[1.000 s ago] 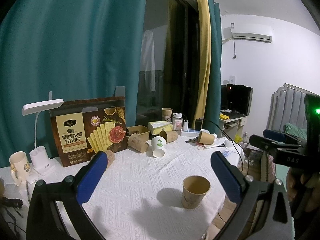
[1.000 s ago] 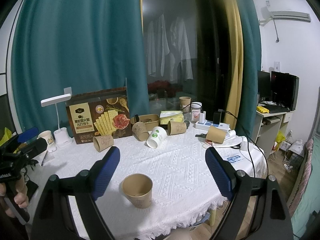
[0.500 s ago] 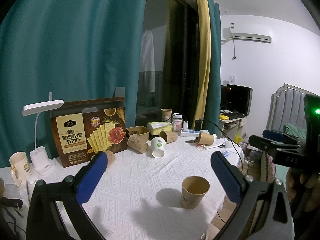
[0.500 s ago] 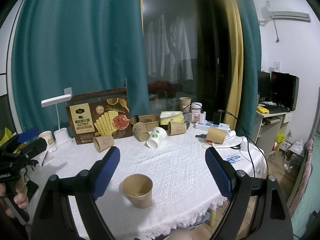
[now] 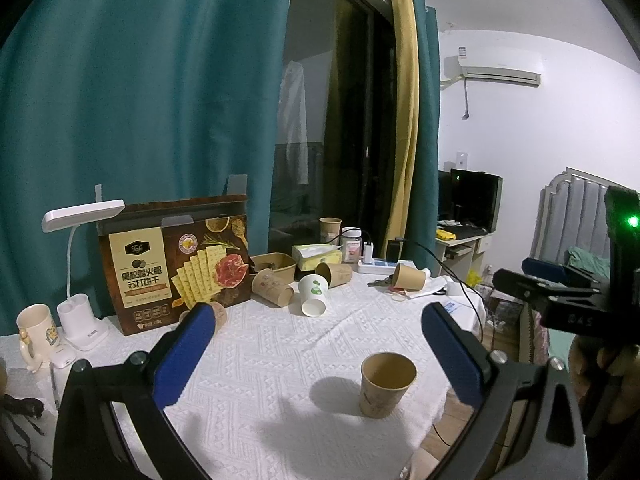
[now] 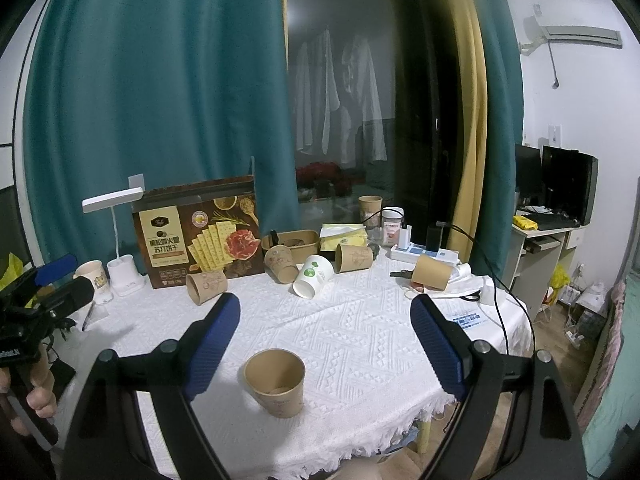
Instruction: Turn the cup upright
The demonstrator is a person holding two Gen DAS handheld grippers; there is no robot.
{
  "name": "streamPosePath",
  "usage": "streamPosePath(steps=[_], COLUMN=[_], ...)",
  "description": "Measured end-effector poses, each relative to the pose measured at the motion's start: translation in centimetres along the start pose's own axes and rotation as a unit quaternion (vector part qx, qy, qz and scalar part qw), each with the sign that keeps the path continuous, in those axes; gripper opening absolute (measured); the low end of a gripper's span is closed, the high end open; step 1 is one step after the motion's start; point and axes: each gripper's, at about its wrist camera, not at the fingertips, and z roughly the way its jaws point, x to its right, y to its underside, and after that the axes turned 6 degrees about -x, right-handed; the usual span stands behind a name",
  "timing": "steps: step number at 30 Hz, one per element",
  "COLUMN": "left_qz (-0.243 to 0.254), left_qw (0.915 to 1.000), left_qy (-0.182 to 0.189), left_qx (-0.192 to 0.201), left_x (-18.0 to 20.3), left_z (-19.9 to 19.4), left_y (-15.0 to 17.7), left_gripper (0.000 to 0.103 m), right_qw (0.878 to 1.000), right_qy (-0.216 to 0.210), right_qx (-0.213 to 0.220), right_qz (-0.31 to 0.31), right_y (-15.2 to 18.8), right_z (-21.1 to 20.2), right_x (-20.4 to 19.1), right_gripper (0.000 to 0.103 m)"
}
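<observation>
A brown paper cup (image 5: 386, 384) stands upright, mouth up, near the front edge of the white tablecloth; it also shows in the right wrist view (image 6: 276, 382). My left gripper (image 5: 316, 334) is open and empty, held back from and above the cup. My right gripper (image 6: 326, 320) is open and empty, above and behind the cup. Several brown cups lie on their sides farther back, such as one by the box (image 6: 206, 286) and one at the right (image 6: 432, 272). A white cup with a green print (image 6: 312, 276) lies tipped among them.
A cracker box (image 6: 200, 236), a white desk lamp (image 6: 116, 236), a mug (image 5: 34, 330), a brown bowl (image 6: 294, 240), a tissue pack (image 6: 344, 236) and a power strip (image 6: 424, 254) with cables line the table's back. The table's front edge (image 6: 360, 440) is close.
</observation>
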Motion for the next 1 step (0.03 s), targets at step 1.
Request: streamPosePath(steps=[1], left_qz=[0.001], left_qw=[1.0], left_qy=[-0.001], left_qx=[0.0], left_x=[0.04], left_z=[0.01], left_y=[-0.01], left_gripper=[0.103], right_qw=[1.0], right_qy=[-0.001], right_qx=[-0.002], right_qz=[-0.005], right_y=[0.08], right_z=[0.18], right_x=[-0.13], right_gripper=[0.085])
